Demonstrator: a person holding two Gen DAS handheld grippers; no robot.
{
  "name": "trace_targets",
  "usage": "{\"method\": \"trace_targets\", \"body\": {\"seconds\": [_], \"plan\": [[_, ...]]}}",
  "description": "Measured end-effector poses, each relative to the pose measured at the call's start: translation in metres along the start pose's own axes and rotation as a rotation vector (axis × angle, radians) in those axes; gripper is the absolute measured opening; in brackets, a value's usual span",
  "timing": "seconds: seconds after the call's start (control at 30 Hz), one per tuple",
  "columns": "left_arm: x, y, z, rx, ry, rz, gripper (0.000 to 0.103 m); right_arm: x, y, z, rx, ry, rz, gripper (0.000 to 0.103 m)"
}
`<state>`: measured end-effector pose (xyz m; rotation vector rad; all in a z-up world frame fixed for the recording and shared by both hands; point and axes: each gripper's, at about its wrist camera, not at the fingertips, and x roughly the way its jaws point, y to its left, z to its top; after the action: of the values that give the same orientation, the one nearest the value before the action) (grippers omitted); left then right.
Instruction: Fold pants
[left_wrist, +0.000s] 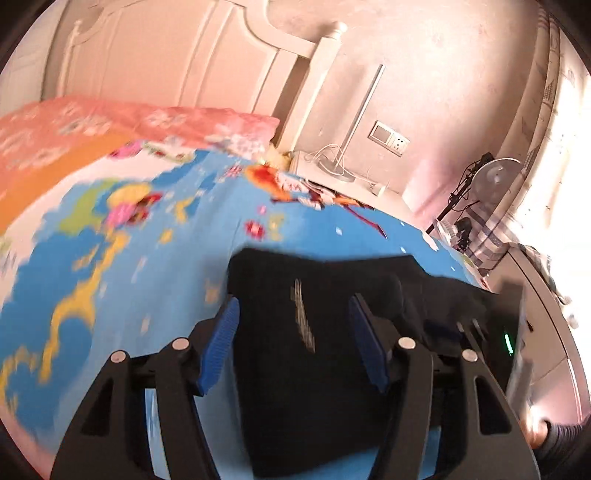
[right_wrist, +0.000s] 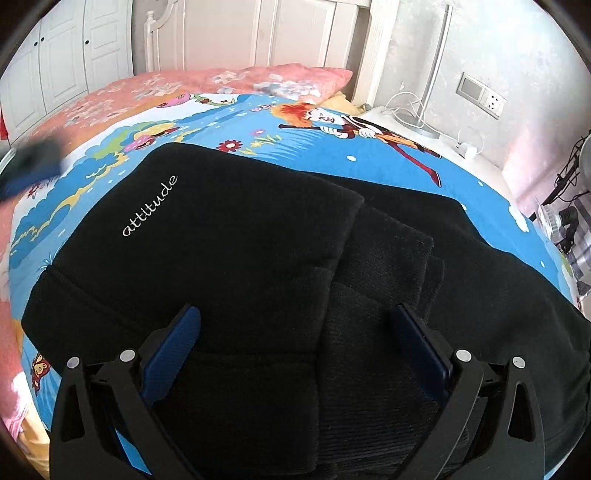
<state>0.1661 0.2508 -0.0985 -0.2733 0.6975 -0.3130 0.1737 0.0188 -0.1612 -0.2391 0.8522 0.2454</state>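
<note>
Black pants (right_wrist: 240, 240) with white "attitude" lettering lie folded on the cartoon bedsheet (right_wrist: 332, 147), with a ribbed layer showing at the right of the top fold. My right gripper (right_wrist: 295, 314) hovers over them, its blue pads wide apart with nothing pinched between them. In the left wrist view the pants (left_wrist: 314, 280) look blurred, and my left gripper (left_wrist: 291, 306) stands open above their near-left part with nothing between its pads. A blurred dark and blue shape at the far left of the right wrist view looks like the left gripper (right_wrist: 33, 162).
A pink floral pillow (right_wrist: 280, 79) lies by the white headboard (right_wrist: 258, 33). A nightstand (right_wrist: 424, 129) with a lamp pole and white cables stands to the right of the bed. A fan (left_wrist: 495, 173) and dark stands sit further right, and a wardrobe (right_wrist: 55, 55) stands at the far left.
</note>
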Motion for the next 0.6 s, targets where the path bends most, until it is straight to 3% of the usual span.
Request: {"method": "trace_targets", "body": {"seconds": [0.03,0.07,0.13,0.2,0.23,0.3,0.37,0.4,0.43,0.53,0.6], "plan": [[0.015,-0.001,0.013,0.011,0.019,-0.014,0.038,0.000,0.001,0.000,-0.001,-0.001,-0.002,0.099],[0.030,-0.002,0.024,0.024,0.040,-0.025,0.034,0.000,0.001,0.000,-0.002,-0.002,-0.003,0.099],[0.057,-0.003,0.038,0.042,0.090,-0.037,0.031,0.000,0.001,0.000,-0.003,-0.003,-0.002,0.099],[0.092,0.005,0.045,0.026,0.184,0.020,0.030,0.000,0.001,0.000,-0.005,-0.004,-0.005,0.099],[0.107,0.013,0.044,-0.009,0.237,0.045,0.023,0.000,0.001,0.000,-0.007,-0.005,-0.006,0.099],[0.105,0.018,0.045,-0.047,0.220,0.044,0.018,0.000,0.002,0.000,-0.008,-0.006,-0.006,0.099],[0.075,0.012,0.044,-0.064,0.137,0.012,0.033,0.000,0.002,-0.001,-0.010,-0.008,-0.004,0.099],[0.061,0.011,0.041,-0.072,0.102,0.006,0.058,0.000,0.002,-0.001,-0.008,-0.009,-0.004,0.099],[0.042,0.012,0.034,-0.091,0.058,0.018,0.071,0.000,0.002,-0.001,-0.007,-0.010,-0.006,0.099],[0.006,0.019,-0.001,-0.166,0.037,0.035,0.068,0.000,0.003,-0.001,-0.008,-0.011,-0.005,0.099],[-0.005,0.024,-0.026,-0.210,0.050,0.001,0.068,0.000,0.003,-0.001,-0.007,-0.012,-0.006,0.099]]}}
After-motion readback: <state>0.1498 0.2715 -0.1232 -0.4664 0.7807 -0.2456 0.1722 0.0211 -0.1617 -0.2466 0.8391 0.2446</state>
